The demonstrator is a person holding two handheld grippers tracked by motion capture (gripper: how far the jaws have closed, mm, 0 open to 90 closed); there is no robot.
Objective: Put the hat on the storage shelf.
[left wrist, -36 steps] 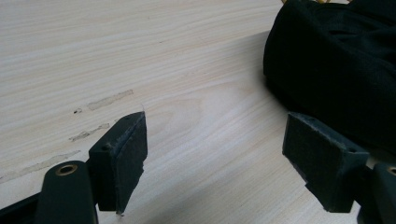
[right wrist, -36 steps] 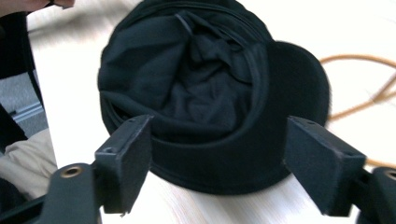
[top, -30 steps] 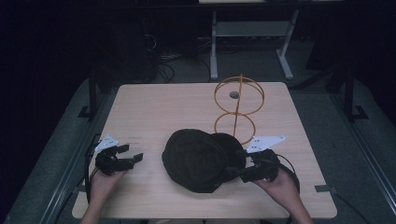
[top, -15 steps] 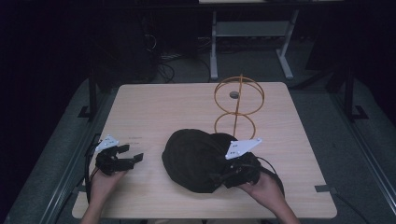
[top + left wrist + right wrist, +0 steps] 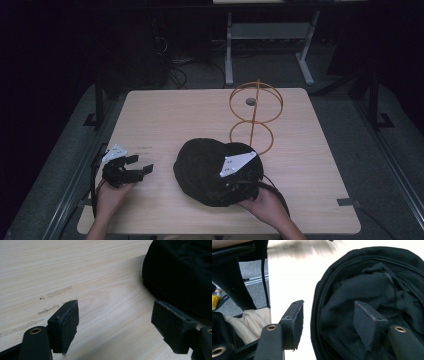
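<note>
So there's a black hat (image 5: 202, 170) lying on the light wood bench (image 5: 310, 150), a bit toward the 6 o'clock side of center. Right behind it, at roughly 1 o'clock from the hat, stands an orange wire stand (image 5: 252, 117) made of two stacked rings on a thin upright rod, its lower ring just beside the hat's far edge. A small dark round thing (image 5: 250, 101) sits on the bench inside the upper ring as seen from above; can't tell what it is.

The right tool (image 5: 235, 182) is over the hat's 4 o'clock side, grey plate on top, hand behind it. From overhead the jaws are hidden against the dark fabric, but the right gripper view sorts it out: jaws spread wide, one over the folded inside of the hat (image 5: 372, 302), the other outside the rim, not clamped on anything.

The left tool (image 5: 134, 169) rests near the bench's 8 o'clock edge, well apart from the hat. Its own view shows jaws wide open over bare wood with a few scuff marks (image 5: 53, 296), hat (image 5: 182, 275) off to the side.
</note>
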